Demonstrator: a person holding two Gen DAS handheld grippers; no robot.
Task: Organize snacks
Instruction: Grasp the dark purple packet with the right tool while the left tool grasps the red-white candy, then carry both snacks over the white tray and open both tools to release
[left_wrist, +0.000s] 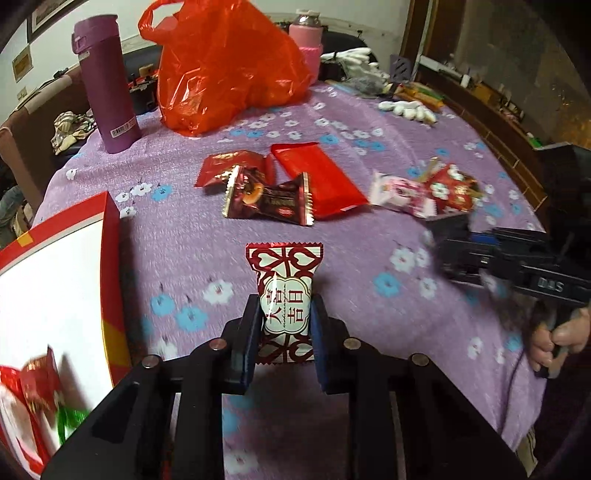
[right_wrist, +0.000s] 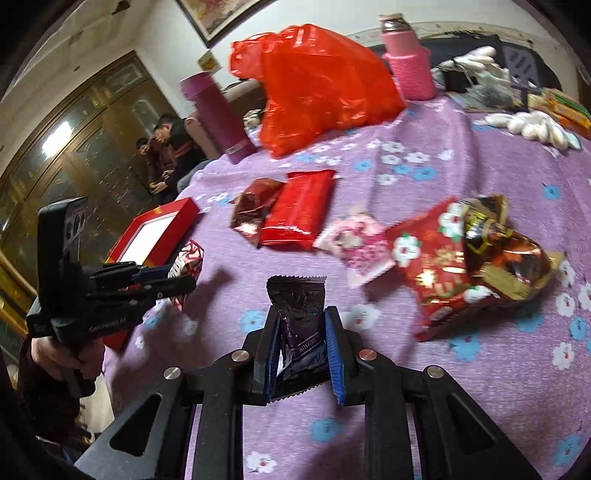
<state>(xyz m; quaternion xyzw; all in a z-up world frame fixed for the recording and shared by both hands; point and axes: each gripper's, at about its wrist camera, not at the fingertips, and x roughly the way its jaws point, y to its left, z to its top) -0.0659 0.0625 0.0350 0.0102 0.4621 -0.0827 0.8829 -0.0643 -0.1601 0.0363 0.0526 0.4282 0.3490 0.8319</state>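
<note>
My left gripper is shut on a red-and-white snack packet and holds it above the purple cloth, right of the red-rimmed white box. My right gripper is shut on a dark purple snack packet. In the left wrist view the right gripper is at the right. In the right wrist view the left gripper is beside the box. Loose snacks lie mid-table: a red flat packet, a dark brown packet, a pink packet and a red floral packet.
A purple flask, a red plastic bag and a pink bottle stand at the table's far side. White items and clutter lie at the far right. Some packets lie in the box. People sit beyond the table.
</note>
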